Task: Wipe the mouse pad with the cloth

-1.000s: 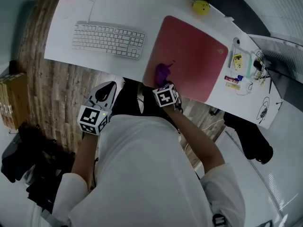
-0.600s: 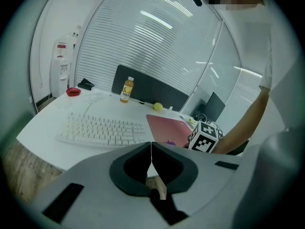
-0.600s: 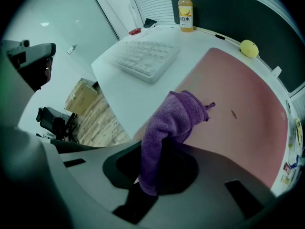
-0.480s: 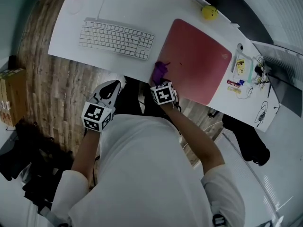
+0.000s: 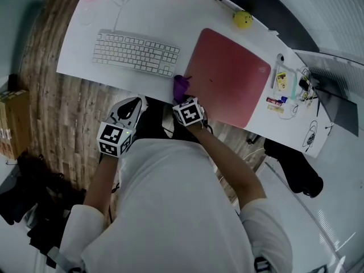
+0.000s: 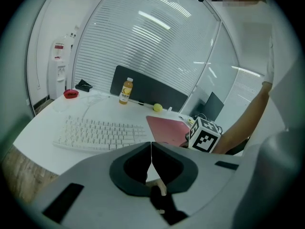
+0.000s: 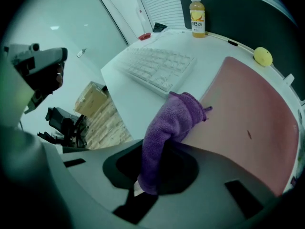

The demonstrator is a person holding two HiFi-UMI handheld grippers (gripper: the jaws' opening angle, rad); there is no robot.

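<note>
Right gripper (image 7: 158,151) has its fingers clamped on the purple cloth (image 7: 167,125) — the fabric is pinched between them and hangs down through the jaw opening. Ahead of those fingers the bunched end of the cloth sits right on the near left edge of the red mouse pad (image 7: 248,109), touching the pad and spilling a little onto the white desk (image 5: 153,16). The pad spreads out ahead and to the right of the fingers. Ahead and to their left lies the white keyboard (image 7: 159,66), close to the cloth but apart from it. Far ahead stands an orange drink bottle (image 7: 198,10), and a small yellow ball (image 7: 263,56) sits just past the pad's far edge.

Over to the left gripper (image 6: 151,149) — its fingers are pressed together, nothing between them, held off the desk's near edge. Ahead and to the left of them is the keyboard; ahead and to the right is the right gripper's marker cube (image 6: 206,135), with the pad just beyond it.
</note>
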